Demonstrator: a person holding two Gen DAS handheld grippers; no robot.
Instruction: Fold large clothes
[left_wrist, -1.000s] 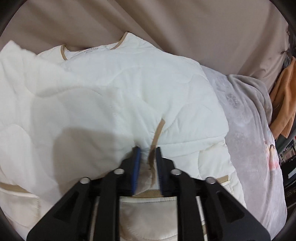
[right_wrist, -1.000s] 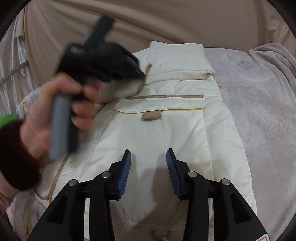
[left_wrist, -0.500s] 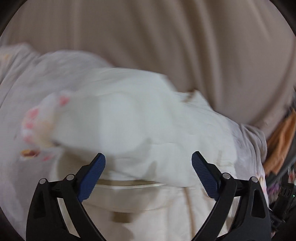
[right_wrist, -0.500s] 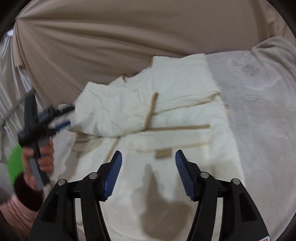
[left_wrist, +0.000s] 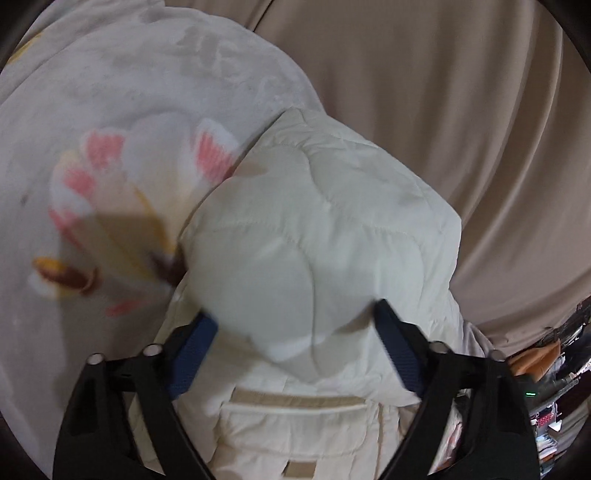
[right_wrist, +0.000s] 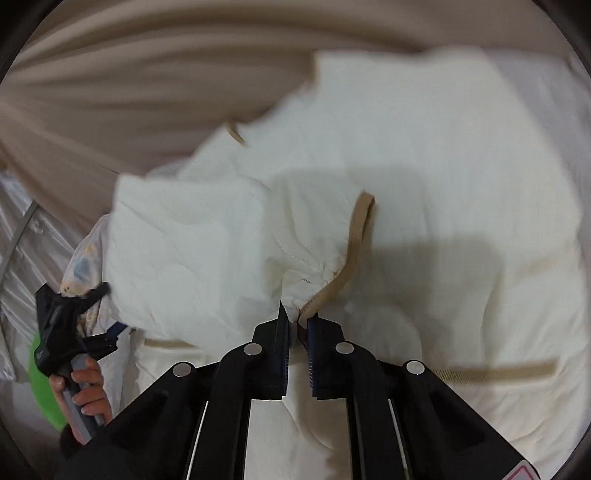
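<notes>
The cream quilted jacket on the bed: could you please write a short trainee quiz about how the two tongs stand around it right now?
1. True or false: the right tongs are shut on the jacket's tan-trimmed edge.
2. The left tongs are: A) shut on a sleeve, B) open around a folded bulge, C) out of view.
3. Fill in: beside the jacket, the blanket shows a pink ____ print.

Key: 1 true; 2 B; 3 flower.

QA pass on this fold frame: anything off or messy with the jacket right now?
Mostly fine. The right gripper is shut on a bunched sleeve cuff of the cream jacket, so the tan trim puckers. Left gripper is open, empty. No tears seen; the right view is blurred.
</notes>
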